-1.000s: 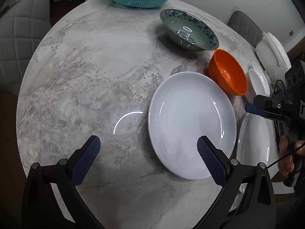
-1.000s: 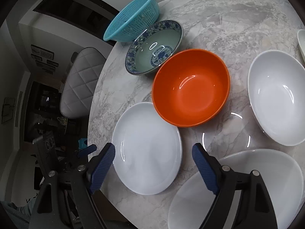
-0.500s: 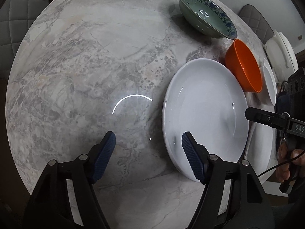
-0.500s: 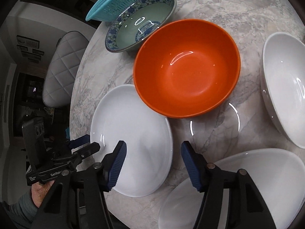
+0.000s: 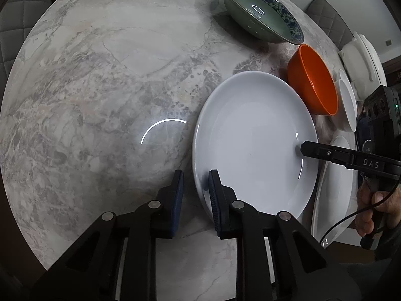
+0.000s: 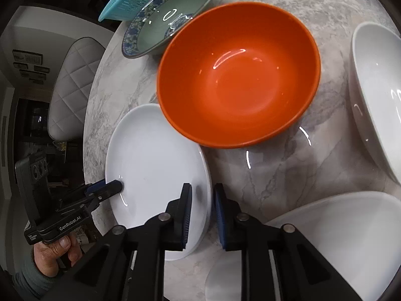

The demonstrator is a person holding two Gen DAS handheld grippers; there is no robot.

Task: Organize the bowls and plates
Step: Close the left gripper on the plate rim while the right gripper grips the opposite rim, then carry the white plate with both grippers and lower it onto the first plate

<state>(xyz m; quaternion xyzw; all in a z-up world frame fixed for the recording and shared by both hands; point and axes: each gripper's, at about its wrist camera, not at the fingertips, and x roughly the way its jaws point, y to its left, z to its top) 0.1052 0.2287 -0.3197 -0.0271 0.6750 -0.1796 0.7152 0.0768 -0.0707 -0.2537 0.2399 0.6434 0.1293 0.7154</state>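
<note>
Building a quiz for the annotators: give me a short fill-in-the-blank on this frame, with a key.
1. Both grippers close on opposite rims of the same white ____.
2. The left gripper has one finger over the rim of the white plate and the other on the ____ table side.
3. Just behind the plate, in front of the right gripper, sits the ____ bowl.
4. The blue-patterned bowl stands between the orange bowl and the teal ____.

Key: plate; marble; orange; colander
</note>
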